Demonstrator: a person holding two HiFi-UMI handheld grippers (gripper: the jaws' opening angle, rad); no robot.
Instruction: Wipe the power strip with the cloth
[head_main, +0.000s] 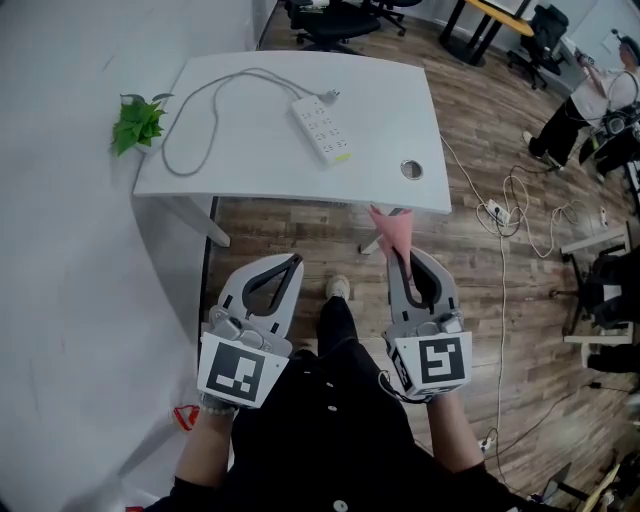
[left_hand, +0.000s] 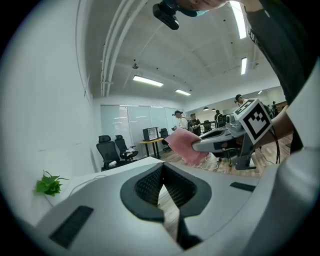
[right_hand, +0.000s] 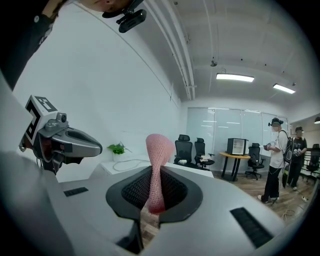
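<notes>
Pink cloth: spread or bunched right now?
Bunched: the pink mesh cloth stands pinched into a narrow twist between the jaws of the right gripper, which are shut on it.

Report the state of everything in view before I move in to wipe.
Left gripper: jaws shut, empty.
Right gripper: jaws shut on the pink cloth.
Pink cloth: clamped, sticking up past the jaws, off the table.
Power strip: lying flat on the table, untouched.
Cord: slack, looped on the table.
</notes>
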